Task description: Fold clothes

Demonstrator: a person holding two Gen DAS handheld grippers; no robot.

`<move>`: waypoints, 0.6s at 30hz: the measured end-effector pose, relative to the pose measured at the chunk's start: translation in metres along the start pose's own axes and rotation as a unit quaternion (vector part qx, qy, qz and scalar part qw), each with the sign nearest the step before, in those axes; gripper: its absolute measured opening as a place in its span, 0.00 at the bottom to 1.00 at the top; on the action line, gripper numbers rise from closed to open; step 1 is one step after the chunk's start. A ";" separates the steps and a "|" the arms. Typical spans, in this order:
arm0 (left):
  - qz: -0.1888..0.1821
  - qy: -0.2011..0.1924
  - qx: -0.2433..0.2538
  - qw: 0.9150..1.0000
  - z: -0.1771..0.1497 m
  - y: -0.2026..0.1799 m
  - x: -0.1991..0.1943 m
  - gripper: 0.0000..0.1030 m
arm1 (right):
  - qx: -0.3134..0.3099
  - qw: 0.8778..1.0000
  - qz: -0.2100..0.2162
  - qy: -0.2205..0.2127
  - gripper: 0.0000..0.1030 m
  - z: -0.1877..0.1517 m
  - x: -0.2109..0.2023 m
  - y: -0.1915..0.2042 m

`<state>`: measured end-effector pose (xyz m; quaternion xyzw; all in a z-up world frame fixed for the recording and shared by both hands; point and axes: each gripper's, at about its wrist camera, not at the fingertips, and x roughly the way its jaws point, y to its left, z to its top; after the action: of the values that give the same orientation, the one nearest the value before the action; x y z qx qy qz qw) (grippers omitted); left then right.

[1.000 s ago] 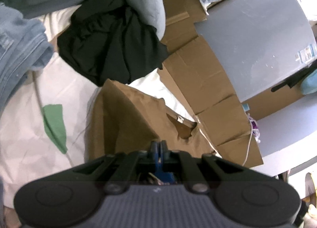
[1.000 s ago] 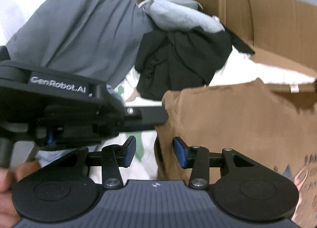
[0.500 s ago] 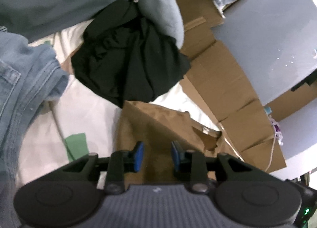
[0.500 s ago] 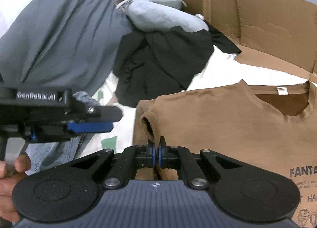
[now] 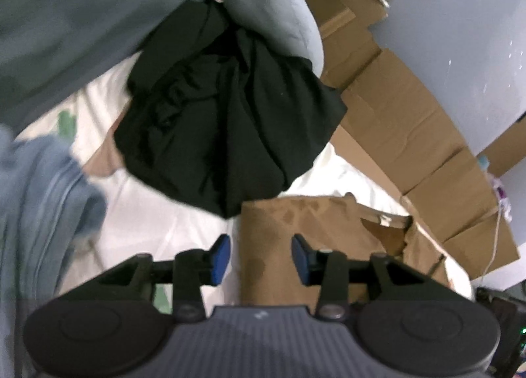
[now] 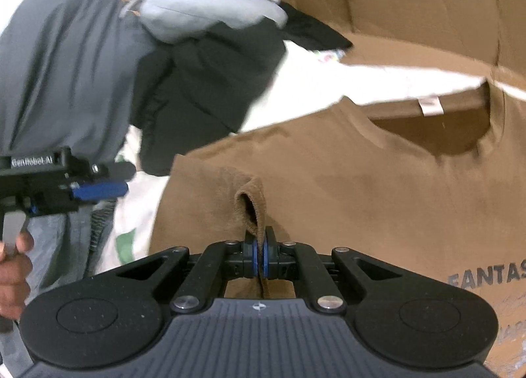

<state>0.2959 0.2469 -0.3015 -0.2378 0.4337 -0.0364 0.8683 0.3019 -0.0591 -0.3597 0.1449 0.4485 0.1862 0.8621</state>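
- "genrobot.ai" in pale letters, blurred, on the black body of the left gripper [image 6: 98,189], seen at the left edge of the right wrist view.
- "fantas", dark capitals cut off by the frame edge, printed on the chest of the brown t-shirt [image 6: 361,200].
- fainter print below that word on the same shirt is too blurred to read.
- the white neck label [image 6: 430,105] in the shirt collar shows no readable text.

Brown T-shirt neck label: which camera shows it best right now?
The right wrist view: the white neck label sits unobstructed inside the brown T-shirt collar. The left wrist view shows the label only small, at the collar's edge.
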 end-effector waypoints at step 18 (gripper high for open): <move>0.036 0.088 0.045 0.994 0.035 -0.013 0.083 0.19 | 0.051 0.998 0.002 0.024 0.04 -0.005 0.011 -0.030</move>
<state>0.3768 0.2267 -0.3391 -0.1784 0.5148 -0.0454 0.8373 0.3094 -0.0805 -0.3834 0.1851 0.4772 0.1685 0.8424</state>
